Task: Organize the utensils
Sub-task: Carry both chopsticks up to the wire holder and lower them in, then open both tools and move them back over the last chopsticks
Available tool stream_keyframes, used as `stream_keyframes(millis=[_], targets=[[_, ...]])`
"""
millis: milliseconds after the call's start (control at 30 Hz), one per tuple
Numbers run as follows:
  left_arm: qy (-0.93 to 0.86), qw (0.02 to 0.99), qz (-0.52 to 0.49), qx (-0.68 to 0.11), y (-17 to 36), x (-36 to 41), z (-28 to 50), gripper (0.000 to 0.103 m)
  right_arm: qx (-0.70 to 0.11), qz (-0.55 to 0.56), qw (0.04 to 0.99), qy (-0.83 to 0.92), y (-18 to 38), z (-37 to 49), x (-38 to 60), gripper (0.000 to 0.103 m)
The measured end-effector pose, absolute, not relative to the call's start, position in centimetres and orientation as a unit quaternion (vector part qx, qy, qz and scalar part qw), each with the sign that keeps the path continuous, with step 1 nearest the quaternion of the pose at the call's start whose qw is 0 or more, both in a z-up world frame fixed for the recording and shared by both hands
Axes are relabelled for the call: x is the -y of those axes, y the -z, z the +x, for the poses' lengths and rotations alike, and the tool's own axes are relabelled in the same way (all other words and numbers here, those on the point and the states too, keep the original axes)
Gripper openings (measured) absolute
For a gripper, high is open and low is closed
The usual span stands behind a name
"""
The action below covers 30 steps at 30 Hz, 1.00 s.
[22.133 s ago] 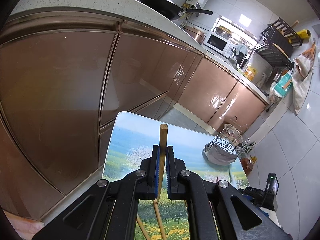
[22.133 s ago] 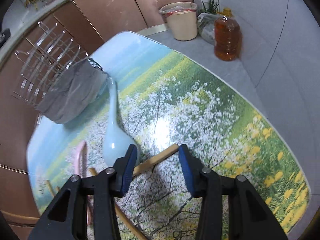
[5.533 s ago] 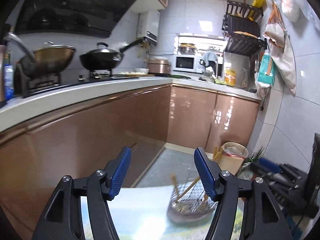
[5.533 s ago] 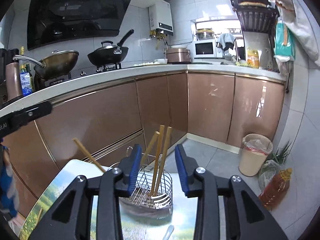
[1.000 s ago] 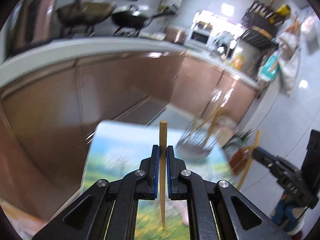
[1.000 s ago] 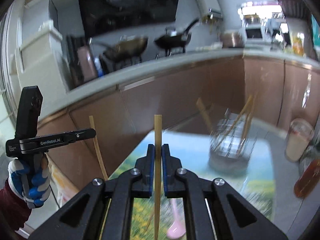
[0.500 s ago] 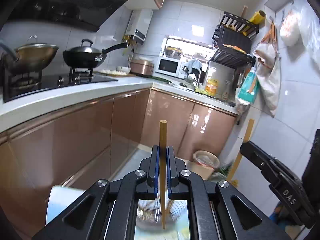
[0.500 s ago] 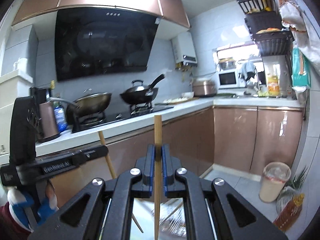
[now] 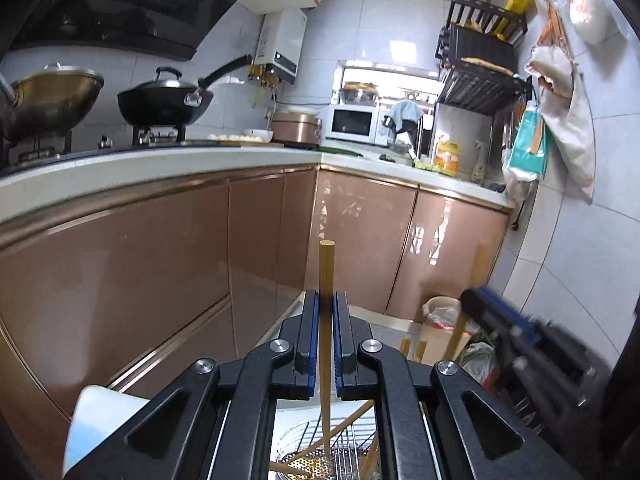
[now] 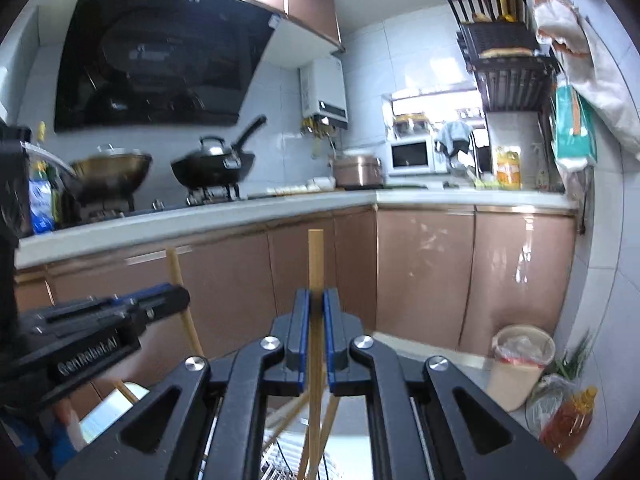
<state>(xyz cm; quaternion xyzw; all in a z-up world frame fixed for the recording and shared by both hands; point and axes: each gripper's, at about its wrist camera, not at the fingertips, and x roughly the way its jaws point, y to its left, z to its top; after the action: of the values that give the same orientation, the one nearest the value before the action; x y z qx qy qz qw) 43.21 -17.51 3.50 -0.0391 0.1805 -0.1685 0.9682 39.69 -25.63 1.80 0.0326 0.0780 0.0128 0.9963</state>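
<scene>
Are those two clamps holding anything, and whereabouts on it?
Each holds one wooden chopstick upright, gripped below its top end: left gripper, chopstick; right gripper, chopstick.

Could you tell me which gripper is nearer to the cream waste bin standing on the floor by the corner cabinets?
Right. The right gripper sits on the waste bin side; the left gripper is further over towards the stove side.

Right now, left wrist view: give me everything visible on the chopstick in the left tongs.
The chopstick is a plain, light-brown stick that looks like wood or bamboo, with a flat-cut top end. It stands upright, clamped between the blue pads of the left tongs, which are shut on it. Its upper part sticks out above the pads; its lower end reaches down over the wire utensil basket, where other chopsticks already lean. Contact with the basket cannot be told.
</scene>
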Motion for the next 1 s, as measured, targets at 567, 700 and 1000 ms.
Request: stream_keyframes(millis=[567, 700, 1000], targets=[[0.152, 0.966, -0.006, -0.209, -1.3, 18.0, 41.7, 0.031, -0.145, 0.048, 0.988, 0.012, 2.5, 37.3, 26.9, 0.018], [0.147, 0.970, -0.008, -0.195, -2.6, 16.9, 39.7, 0.048, -0.144, 0.051, 0.988, 0.016, 1.7, 35.0, 27.2, 0.029], [0.124, 0.970, 0.004, -0.208, -2.1, 12.9, 31.1, 0.073, -0.171, 0.077, 0.982, 0.018, 1.9, 27.2, 27.3, 0.029]])
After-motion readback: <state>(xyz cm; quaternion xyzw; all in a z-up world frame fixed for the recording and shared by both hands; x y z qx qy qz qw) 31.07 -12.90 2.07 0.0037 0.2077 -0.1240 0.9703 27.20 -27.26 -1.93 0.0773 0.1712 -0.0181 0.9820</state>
